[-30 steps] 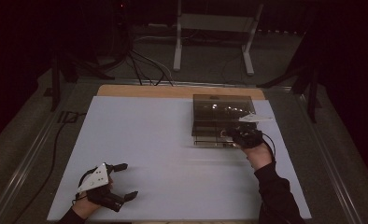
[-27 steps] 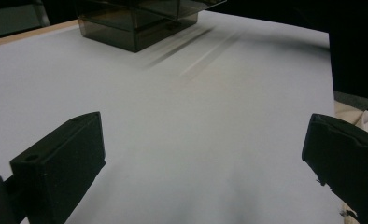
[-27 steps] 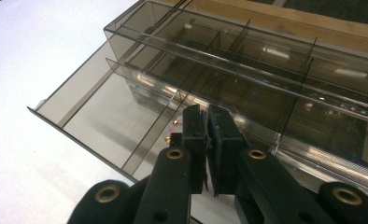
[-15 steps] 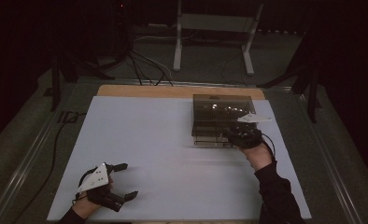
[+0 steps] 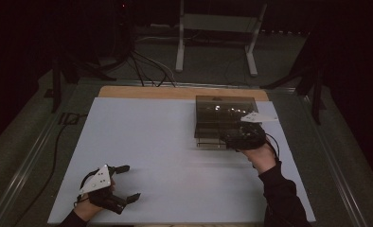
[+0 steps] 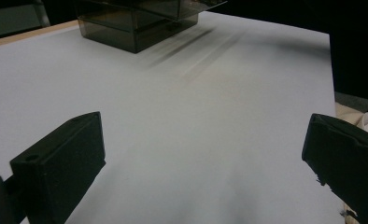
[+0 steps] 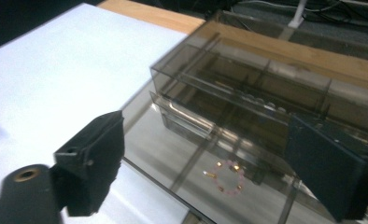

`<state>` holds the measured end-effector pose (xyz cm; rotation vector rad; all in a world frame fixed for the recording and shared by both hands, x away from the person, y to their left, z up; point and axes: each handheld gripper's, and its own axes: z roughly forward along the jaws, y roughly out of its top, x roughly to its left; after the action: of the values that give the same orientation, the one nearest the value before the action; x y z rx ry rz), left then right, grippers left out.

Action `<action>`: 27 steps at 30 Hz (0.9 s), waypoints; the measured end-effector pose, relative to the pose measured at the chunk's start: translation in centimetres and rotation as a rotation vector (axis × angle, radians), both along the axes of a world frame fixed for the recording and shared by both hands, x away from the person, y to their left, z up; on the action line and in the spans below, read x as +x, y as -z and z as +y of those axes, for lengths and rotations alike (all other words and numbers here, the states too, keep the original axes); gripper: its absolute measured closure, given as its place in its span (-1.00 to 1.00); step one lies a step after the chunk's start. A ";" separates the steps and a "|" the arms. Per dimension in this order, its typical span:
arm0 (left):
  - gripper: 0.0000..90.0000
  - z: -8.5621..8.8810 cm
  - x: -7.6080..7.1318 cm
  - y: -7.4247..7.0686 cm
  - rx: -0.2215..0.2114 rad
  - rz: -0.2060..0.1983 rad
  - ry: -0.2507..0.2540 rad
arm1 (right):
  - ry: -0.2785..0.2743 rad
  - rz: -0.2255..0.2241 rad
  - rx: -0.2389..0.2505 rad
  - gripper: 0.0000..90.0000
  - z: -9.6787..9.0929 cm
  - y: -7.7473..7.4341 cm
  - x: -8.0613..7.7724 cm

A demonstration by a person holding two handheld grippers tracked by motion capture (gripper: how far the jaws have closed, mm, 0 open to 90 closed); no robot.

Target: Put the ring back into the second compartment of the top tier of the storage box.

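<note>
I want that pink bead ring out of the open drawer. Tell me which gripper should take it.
Right. The right gripper hangs open directly over the pulled-out drawer, the pink bead ring between its fingers. The left gripper sits at the table's near-left corner, far from the box.

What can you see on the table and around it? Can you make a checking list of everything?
Surface: white table top, wooden strip along the far edge, bare over most of its area.
Job's things: smoky see-through drawer box at the far right; its bottom drawer is pulled out, divided into compartments, and holds a small pink bead bracelet.
Clutter: nothing seen.
Grippers: left gripper near the front left corner, jaws wide apart, holding nothing; right gripper at the drawer's front, jaws apart over the drawer.
Cables: black cables on the floor beyond the table; one runs along the left side.
Surroundings: dark room, white stand legs behind the table.
</note>
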<state>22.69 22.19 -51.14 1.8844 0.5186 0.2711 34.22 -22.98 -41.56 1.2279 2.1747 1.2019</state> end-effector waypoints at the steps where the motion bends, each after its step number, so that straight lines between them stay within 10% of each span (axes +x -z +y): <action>1: -0.99 0.0 0.0 0.0 0.000 -0.001 0.000 | -0.005 -0.007 0.003 -0.81 0.0 -0.2 -0.1; 27: -0.99 0.1 -0.1 0.1 0.000 -0.004 -0.003 | -0.188 -0.077 0.038 -1.00 1.6 -3.0 -2.1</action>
<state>22.60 22.30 -51.21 1.8826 0.5189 0.2760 32.11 -21.40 -38.57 0.9913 2.2601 1.3477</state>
